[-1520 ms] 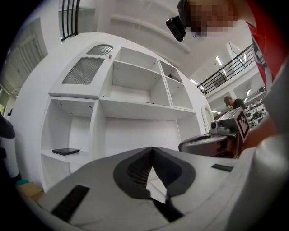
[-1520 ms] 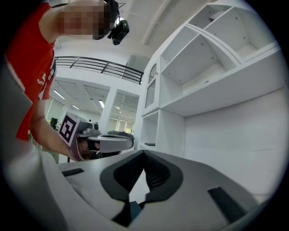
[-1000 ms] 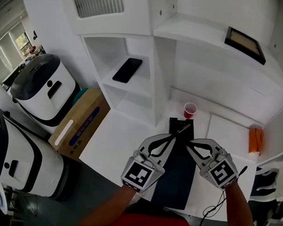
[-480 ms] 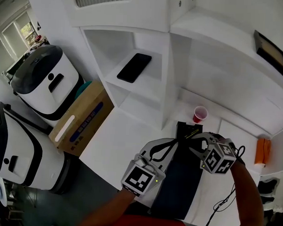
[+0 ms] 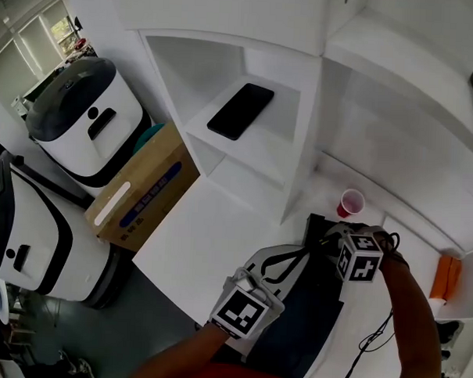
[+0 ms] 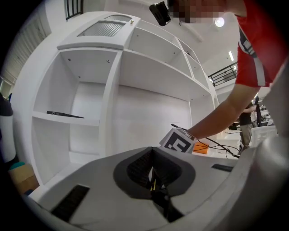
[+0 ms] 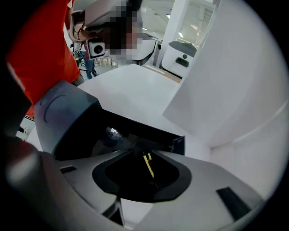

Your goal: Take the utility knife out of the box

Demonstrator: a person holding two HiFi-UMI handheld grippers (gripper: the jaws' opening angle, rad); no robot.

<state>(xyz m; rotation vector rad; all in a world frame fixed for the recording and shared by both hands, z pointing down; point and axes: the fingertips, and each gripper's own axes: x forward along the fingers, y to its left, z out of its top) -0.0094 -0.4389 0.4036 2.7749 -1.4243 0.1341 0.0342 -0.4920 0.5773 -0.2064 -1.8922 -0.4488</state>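
Yellow knife (image 7: 148, 166) between right gripper's (image 7: 145, 157) jaws

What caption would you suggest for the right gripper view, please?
Right tongs, jaws just opened, point down into the box, knife between them, ungripped.

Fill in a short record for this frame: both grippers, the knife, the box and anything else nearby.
left gripper: level, jaws together at the tips, near the box
right gripper: tilted down into the black box, jaws apart, just been opening
utility knife: yellow strip shows in the right gripper's gap, not gripped, inside the box
nearby: red cup on the white table; phone on a shelf
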